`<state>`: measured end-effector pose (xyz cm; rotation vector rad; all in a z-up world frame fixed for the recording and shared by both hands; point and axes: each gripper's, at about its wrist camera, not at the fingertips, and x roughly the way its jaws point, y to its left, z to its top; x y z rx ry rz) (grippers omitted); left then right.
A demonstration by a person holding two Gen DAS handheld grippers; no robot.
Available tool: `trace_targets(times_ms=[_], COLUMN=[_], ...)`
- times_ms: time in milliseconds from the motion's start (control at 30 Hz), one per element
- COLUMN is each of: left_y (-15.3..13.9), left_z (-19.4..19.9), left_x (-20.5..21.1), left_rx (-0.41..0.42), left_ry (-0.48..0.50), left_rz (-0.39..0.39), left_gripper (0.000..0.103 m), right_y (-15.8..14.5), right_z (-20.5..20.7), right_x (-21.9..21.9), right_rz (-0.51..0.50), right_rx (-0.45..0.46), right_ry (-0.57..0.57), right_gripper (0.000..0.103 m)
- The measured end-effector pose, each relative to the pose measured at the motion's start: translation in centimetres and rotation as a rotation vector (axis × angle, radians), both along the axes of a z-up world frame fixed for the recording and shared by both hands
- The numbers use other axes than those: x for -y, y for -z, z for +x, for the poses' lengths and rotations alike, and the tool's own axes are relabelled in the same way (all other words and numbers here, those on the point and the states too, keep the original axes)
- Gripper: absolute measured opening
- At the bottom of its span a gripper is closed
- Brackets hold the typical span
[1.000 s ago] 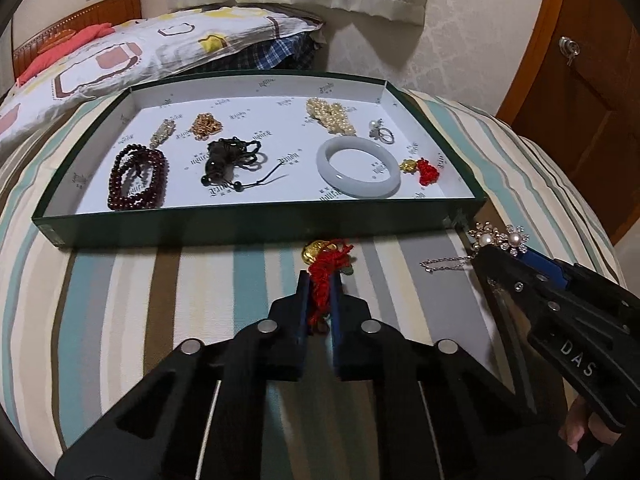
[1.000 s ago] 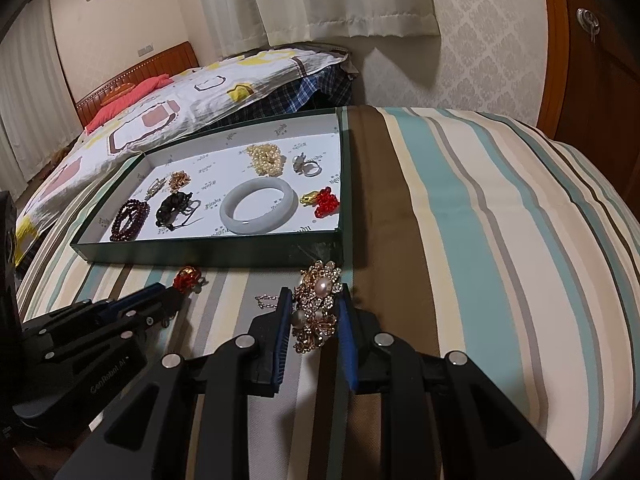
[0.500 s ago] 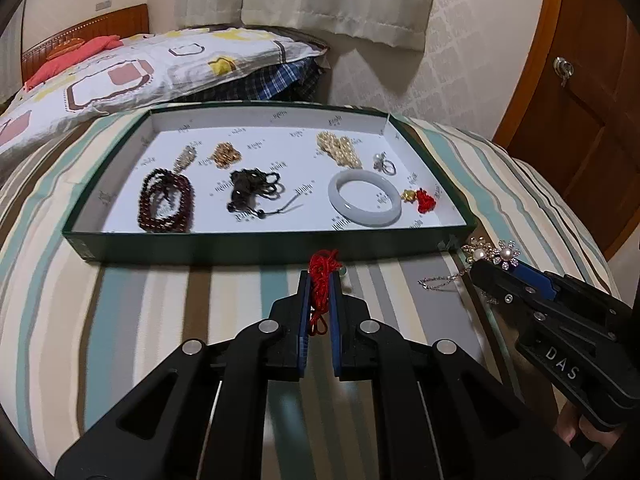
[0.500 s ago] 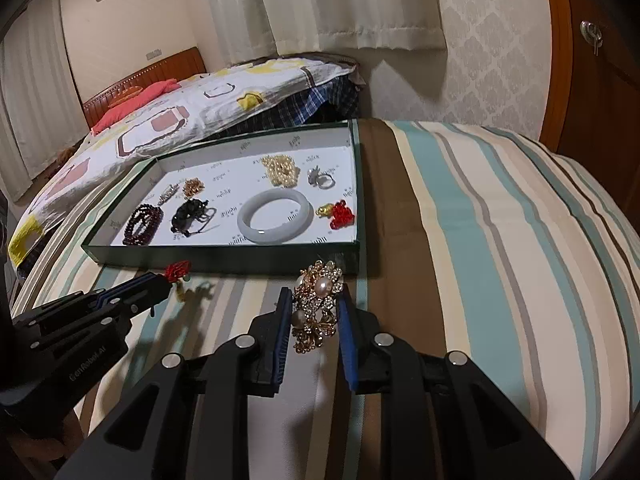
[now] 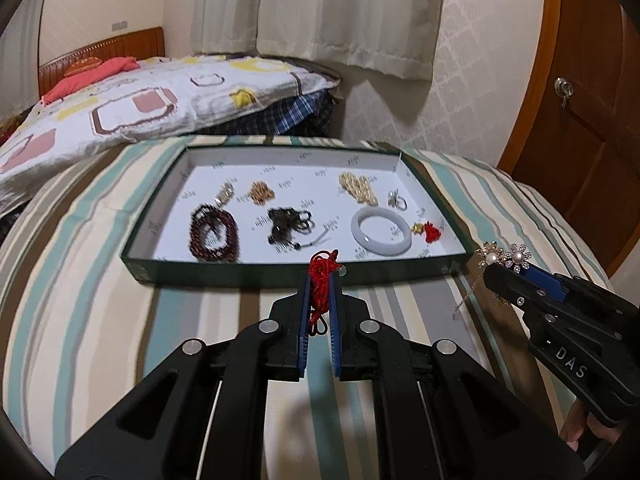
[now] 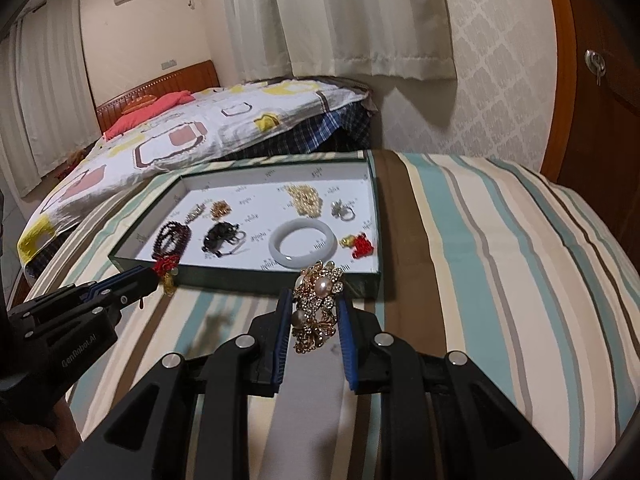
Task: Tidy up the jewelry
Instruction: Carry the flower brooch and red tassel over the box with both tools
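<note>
Gripping red cord charm (image 5: 319,280) in left gripper (image 5: 319,300) fingers, raised before green tray (image 5: 280,276). Clamping pearl brooch (image 6: 318,304) in right gripper (image 6: 314,320) fingers, near tray's right front corner, above striped bedspread (image 6: 480,260).

The tray (image 5: 256,278) sits on the striped bed cover (image 5: 80,272), and behind it lies a quilt (image 5: 120,108) on the bed. In the tray, the bead bracelet (image 5: 214,236) is at the left, the dark cord bundle (image 5: 288,226) is in the middle, and the bangle (image 5: 381,231) is to the right with a small knot charm (image 5: 429,232) just beside it. Behind the bangle lie the pearl bunch (image 5: 358,188) and a ring (image 5: 396,200).
</note>
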<state>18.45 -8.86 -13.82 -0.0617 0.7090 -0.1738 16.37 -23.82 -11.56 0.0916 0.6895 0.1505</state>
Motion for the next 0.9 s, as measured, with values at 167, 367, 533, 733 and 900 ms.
trace_targets(times_ms=[167,367,533,733,900], left_y=[-1.9,-3.8,-5.3,-6.6,-7.2], left_z=[-1.0,-1.5,-1.5,-0.7,0.7], left_x=[-0.7,-1.7,-2.5,-3.3,-3.6], left_rx=[0.056,0.101,0.136,0.167,0.179], left_ry=[-0.009,-0.022,-0.037,-0.050,-0.054], left_rz=[-0.002,-0.013,-0.023,-0.025,-0.033], left_gripper=[0.009,0.009,0.009,0.009,0.009], right_y=[-1.6,-3.2,-4.5,-5.8,-6.7], right_z=[-0.6,-0.7,-0.4,0.5,1.9], right_x=[-0.8,-1.5,-2.2,-2.5,-3.3], right_rz=[-0.004,0.005,0.004,0.020,0.022], right_rx=[0.041,0.082,0.118,0.156,0.192], right_ry=[-0.017,-0.036,-0.052,-0.067,-0.082], right_gripper=[0.023,0.023,0.023,0.023,0.023])
